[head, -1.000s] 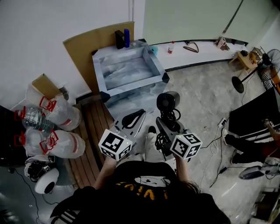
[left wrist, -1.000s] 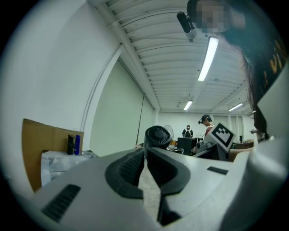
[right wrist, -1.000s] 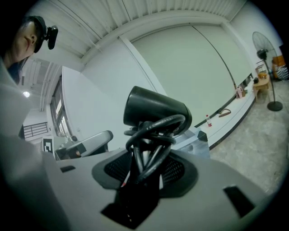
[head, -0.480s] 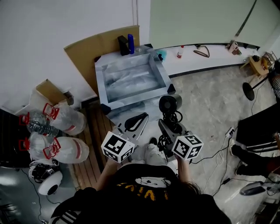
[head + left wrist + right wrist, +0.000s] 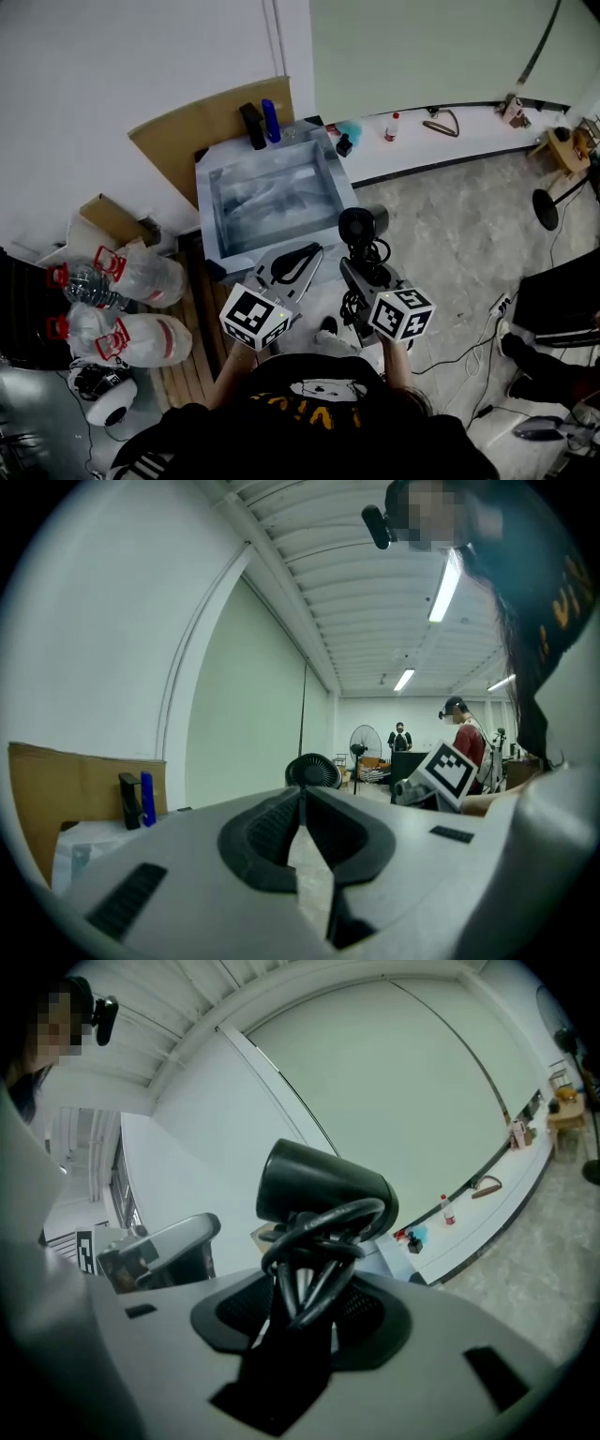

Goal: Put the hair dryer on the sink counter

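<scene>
The sink (image 5: 205, 211) is standing ahead of the person against the wall, its basin taking up most of the top and leaving only a narrow rim as counter. The hair dryer (image 5: 362, 227) is being carried in the air to the right of the sink's front corner, near it but not over it, its round head pointing up and away from the person. The right gripper (image 5: 300, 1312) is gripping it low down, jaws partly apart and pressing on the handle together with the coiled cord (image 5: 317, 1237), so the head is sitting above and beyond the jaw tips. The left gripper (image 5: 291, 264) is hovering just beside it, jaws closed together with nothing between them. Judging from this, the grip is looking risky: the pads are likely biting partly on loose cord loops, and the heavy head could pivot or slide out as the gripper tilts. With so little rim, the dryer could tip into the basin on release, or a trailing loop could be knocking the bottles (image 5: 271, 120) at the back edge.
</scene>
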Demonstrator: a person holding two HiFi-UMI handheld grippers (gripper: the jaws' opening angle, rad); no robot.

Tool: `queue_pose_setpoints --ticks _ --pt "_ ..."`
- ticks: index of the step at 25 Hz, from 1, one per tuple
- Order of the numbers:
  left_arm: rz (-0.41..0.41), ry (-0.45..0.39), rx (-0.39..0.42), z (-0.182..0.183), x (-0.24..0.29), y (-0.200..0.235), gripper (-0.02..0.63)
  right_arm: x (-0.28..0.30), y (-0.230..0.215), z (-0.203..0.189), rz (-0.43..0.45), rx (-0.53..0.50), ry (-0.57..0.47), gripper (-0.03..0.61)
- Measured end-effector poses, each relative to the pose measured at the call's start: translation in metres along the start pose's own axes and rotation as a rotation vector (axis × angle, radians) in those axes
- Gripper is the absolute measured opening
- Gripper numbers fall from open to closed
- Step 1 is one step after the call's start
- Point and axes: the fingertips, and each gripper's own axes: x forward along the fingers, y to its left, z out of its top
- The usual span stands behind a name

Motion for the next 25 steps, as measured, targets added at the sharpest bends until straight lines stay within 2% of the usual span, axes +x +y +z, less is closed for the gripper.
queue_pose_setpoints --ticks 5,13,18,25 --pt "0.03 0.011 0.008 0.005 0.032 0.018 0.025 0.02 -0.025 0.017 0.032 0.012 0.024 0.178" --pt "0.07 0.045 -0.008 -0.001 0.053 0.029 0.025 0.034 -0.041 0.011 0.063 0.035 0.074 0.176" --pt "0.077 0.06 -0.022 -0.006 0.057 0.035 0.025 0.043 -0.048 0.009 0.06 0.049 0.085 0.176" --pt "0.07 0.062 -0.026 -0.007 0.067 0.07 0.025 0.076 -0.063 0.024 0.027 0.023 0.098 0.178"
